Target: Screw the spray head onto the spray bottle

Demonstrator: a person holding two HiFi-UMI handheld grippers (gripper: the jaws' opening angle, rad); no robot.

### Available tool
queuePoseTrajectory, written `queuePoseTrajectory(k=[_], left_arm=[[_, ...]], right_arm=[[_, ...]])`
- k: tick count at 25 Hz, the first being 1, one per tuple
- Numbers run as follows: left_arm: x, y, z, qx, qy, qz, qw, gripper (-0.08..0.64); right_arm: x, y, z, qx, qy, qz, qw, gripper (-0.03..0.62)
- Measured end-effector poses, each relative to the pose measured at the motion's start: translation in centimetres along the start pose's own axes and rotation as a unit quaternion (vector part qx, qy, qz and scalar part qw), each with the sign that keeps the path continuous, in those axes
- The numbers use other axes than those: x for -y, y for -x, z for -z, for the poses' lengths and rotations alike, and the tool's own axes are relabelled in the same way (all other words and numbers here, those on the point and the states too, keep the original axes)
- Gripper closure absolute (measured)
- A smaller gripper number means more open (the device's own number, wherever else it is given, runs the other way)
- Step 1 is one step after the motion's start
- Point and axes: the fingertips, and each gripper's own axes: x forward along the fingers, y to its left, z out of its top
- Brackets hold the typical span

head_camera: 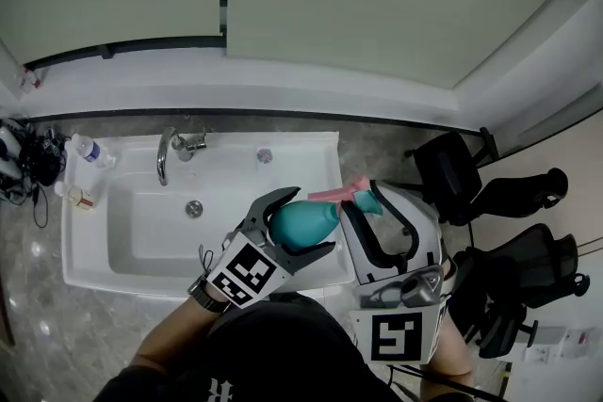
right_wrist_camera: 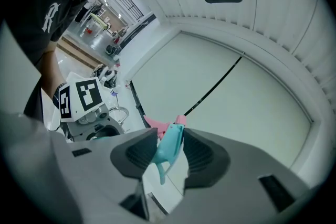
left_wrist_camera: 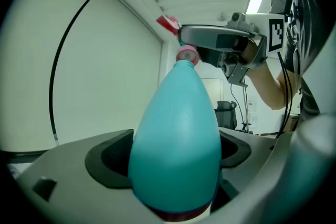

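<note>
Now left gripper (head_camera: 311, 219) clamps bottle (head_camera: 300, 225), right gripper (head_camera: 369, 198) clamps spray head (head_camera: 344, 192); both above sink (head_camera: 334, 163) front-right rim.

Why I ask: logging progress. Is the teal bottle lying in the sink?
No, the teal bottle sits clamped in the left gripper.

The head view looks steeply down from above onto the sink (head_camera: 89, 249) and both grippers. The left gripper view looks along its jaws, very near the spray bottle (left_wrist_camera: 176, 139), toward the right gripper (left_wrist_camera: 197, 45). The right gripper view faces the left gripper (right_wrist_camera: 92, 120). All three share the spray head (head_camera: 337, 192).
</note>
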Motion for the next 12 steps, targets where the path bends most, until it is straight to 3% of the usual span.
queuePoseTrajectory(k=[12], left_arm=[[0.1, -0.2, 0.4, 0.001, 0.004, 0.000, 1.0000, 0.118]], right_arm=[[-1.2, -0.7, 0.0, -0.004, 0.027, -0.004, 1.000, 0.440]])
